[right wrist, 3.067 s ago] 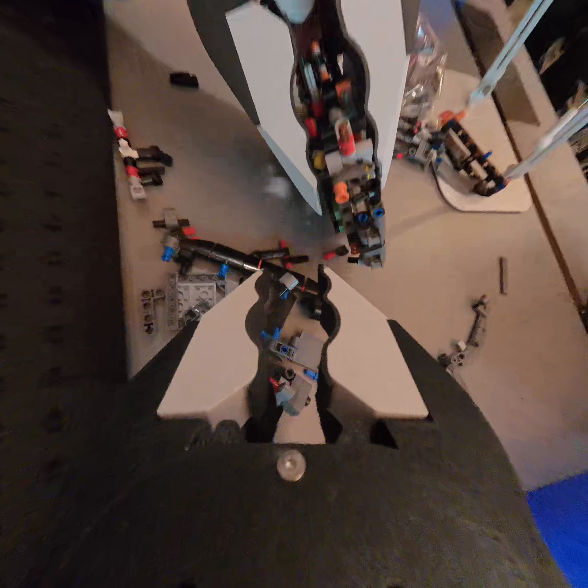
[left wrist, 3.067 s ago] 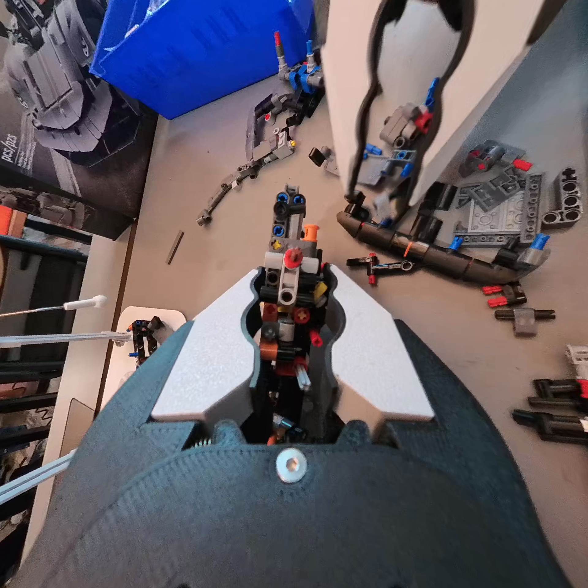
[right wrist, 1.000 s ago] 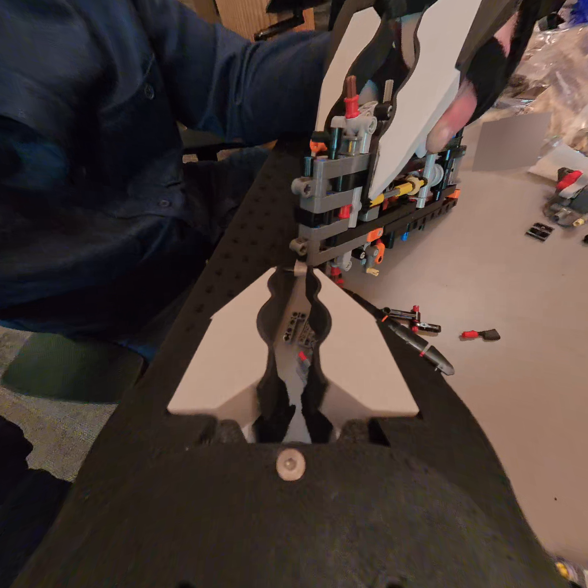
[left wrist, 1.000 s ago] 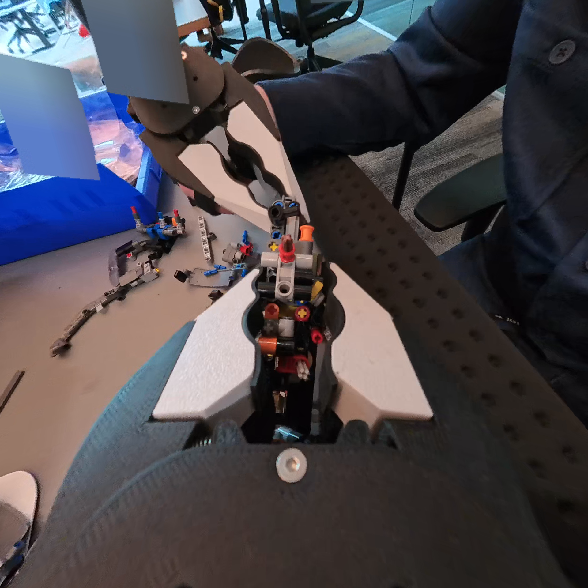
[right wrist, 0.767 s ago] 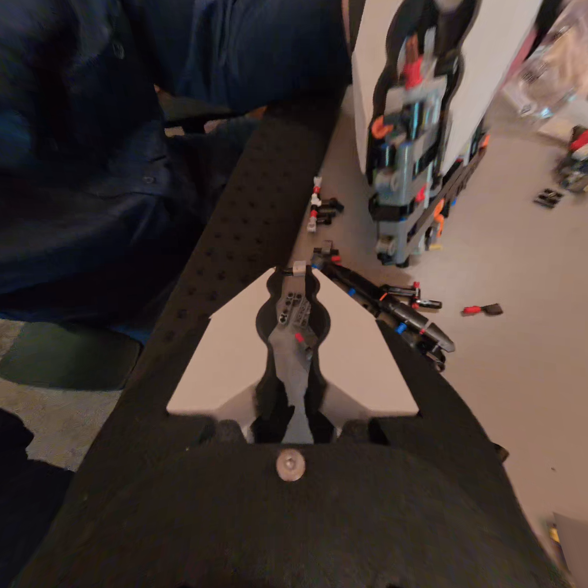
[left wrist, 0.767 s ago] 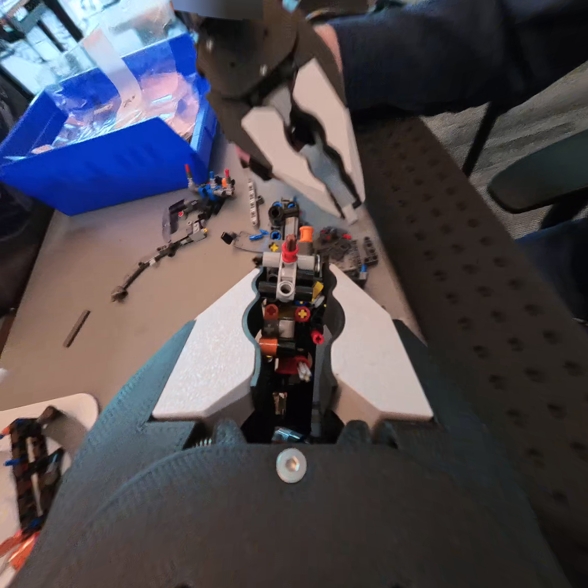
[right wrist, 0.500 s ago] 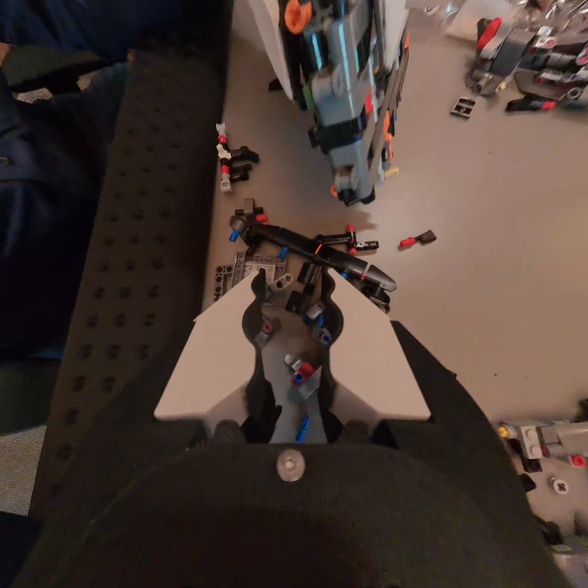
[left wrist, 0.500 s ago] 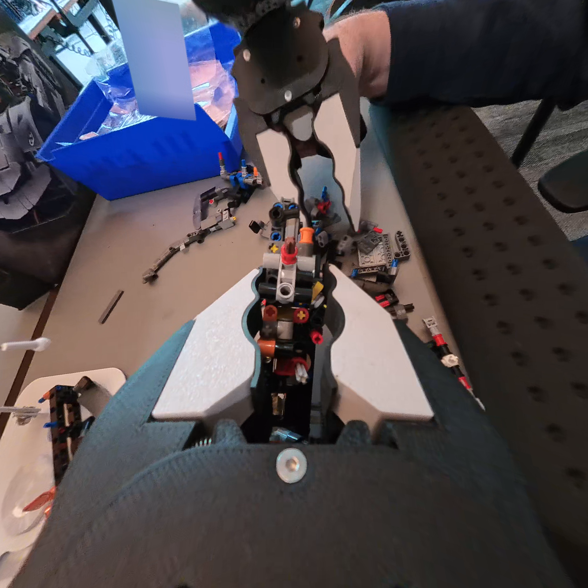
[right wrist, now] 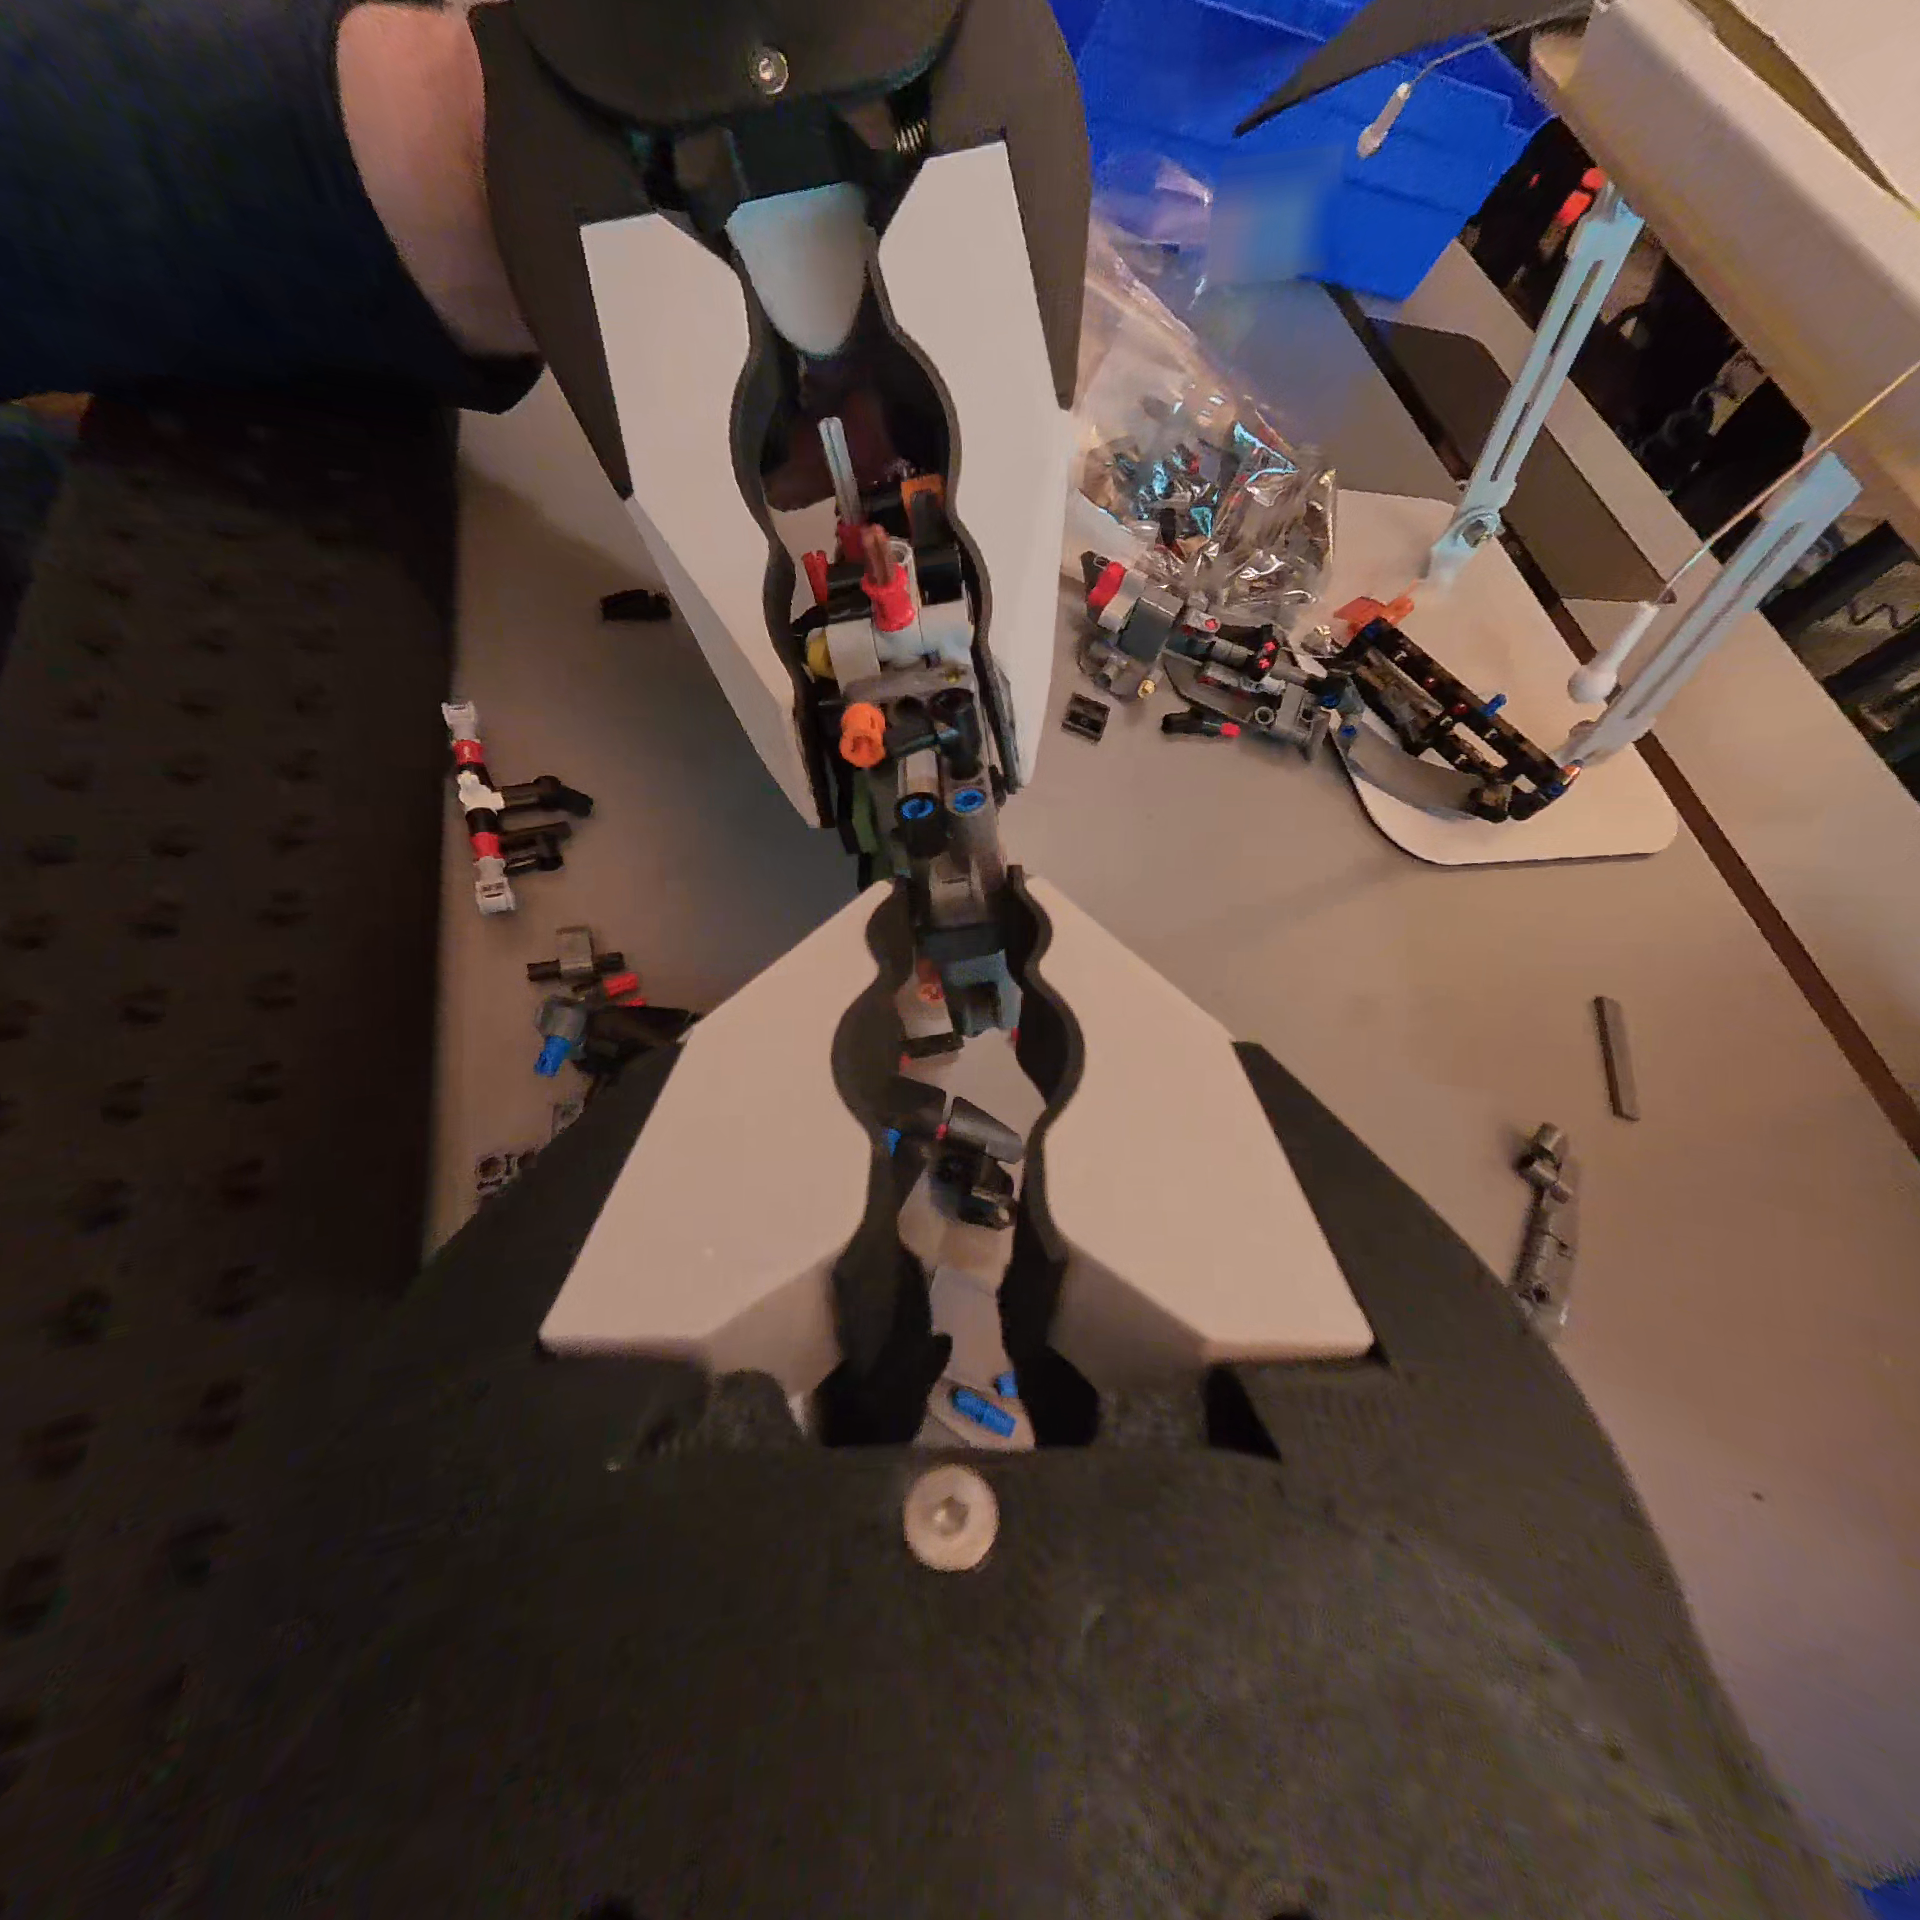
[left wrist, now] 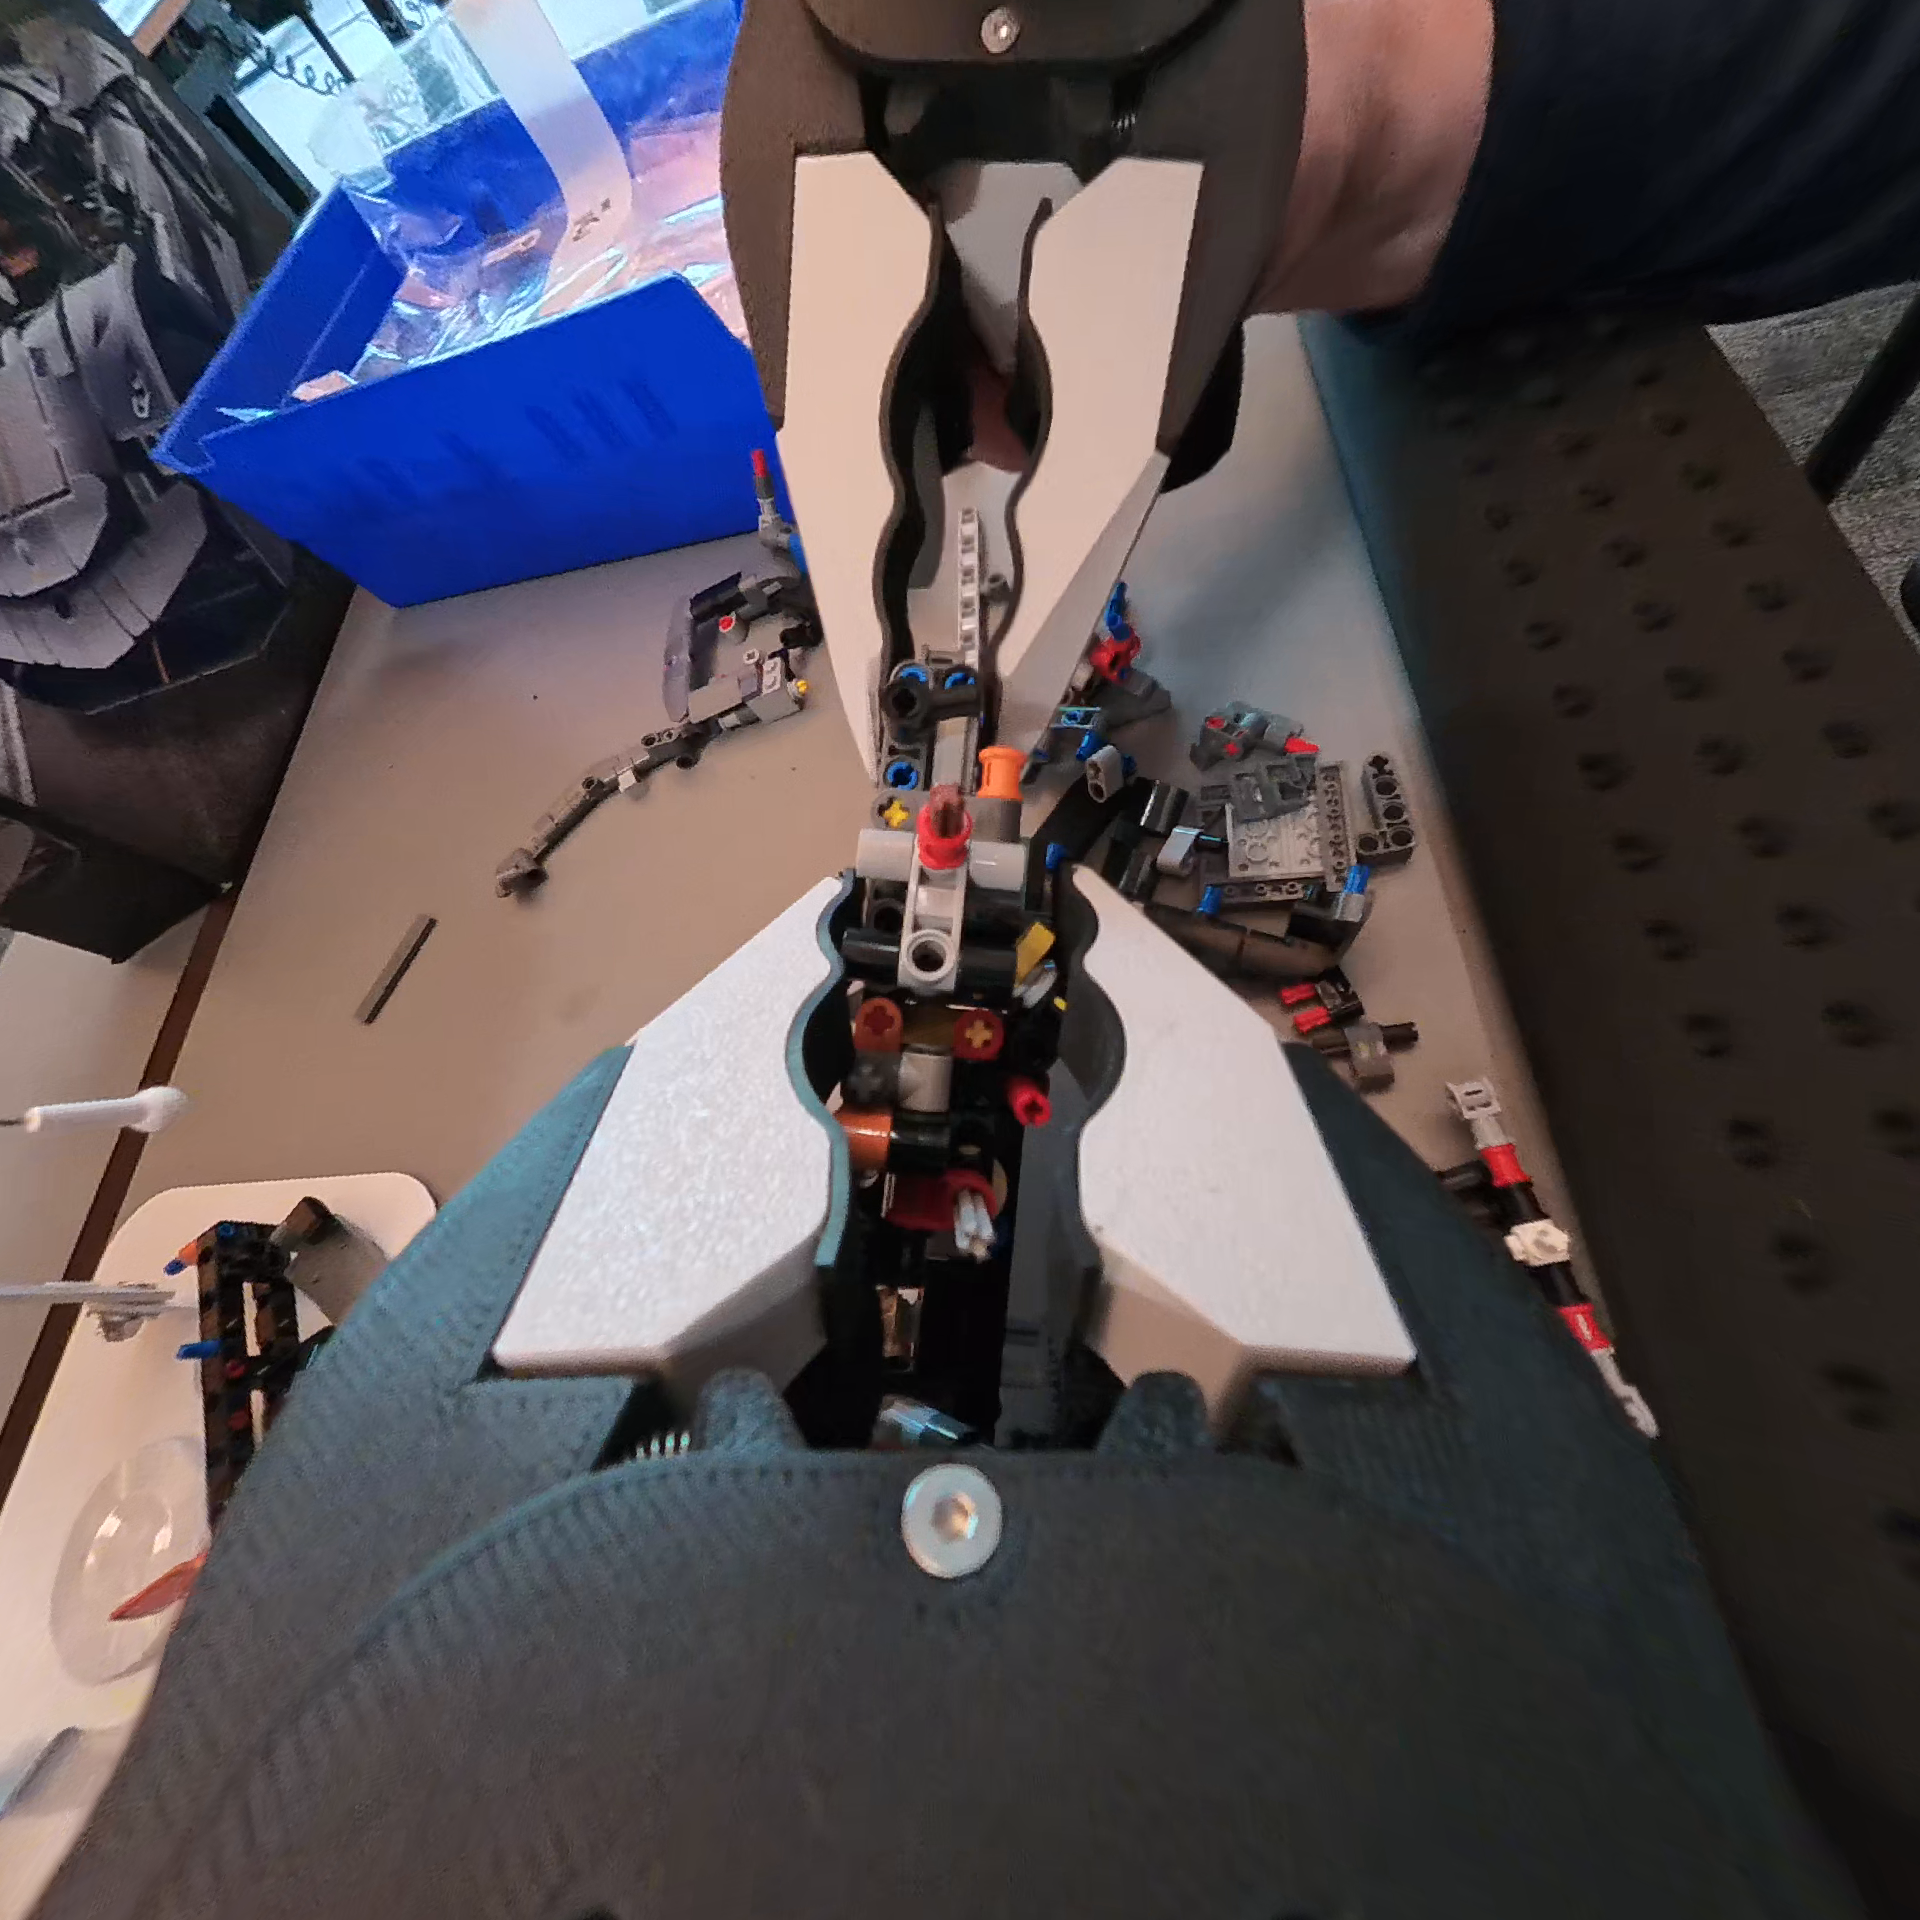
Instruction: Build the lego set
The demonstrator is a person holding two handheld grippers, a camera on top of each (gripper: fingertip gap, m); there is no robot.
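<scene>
A long, narrow lego assembly [left wrist: 935, 935] of black, grey, red and orange parts is held between the fingers of my left gripper [left wrist: 951, 883], which is shut on it above the grey table. My right gripper [left wrist: 940, 727] faces it from the far side, and its two fingertips close on the assembly's far end, by the black piece with blue pins [left wrist: 930, 696]. In the right wrist view, my right gripper [right wrist: 954, 894] clamps that grey end, and the left gripper [right wrist: 914, 800] holds the rest of the assembly [right wrist: 894, 644].
A pile of loose grey and black parts [left wrist: 1268, 831] lies to the right, next to a black perforated mat [left wrist: 1662, 831]. A blue bin [left wrist: 468, 436] stands at the back. A grey sub-assembly [left wrist: 727, 665] and a white stand with a black frame [right wrist: 1455, 717] are on the table. The grippers are tip to tip, or close to it. Both grippers' tips are roughly 20 centimeters from the grey sub-assembly [left wrist: 727, 665].
My right gripper left the parts pile, swung round to face the left gripper and closed on the assembly's far end. The left gripper kept hold of the assembly throughout.
</scene>
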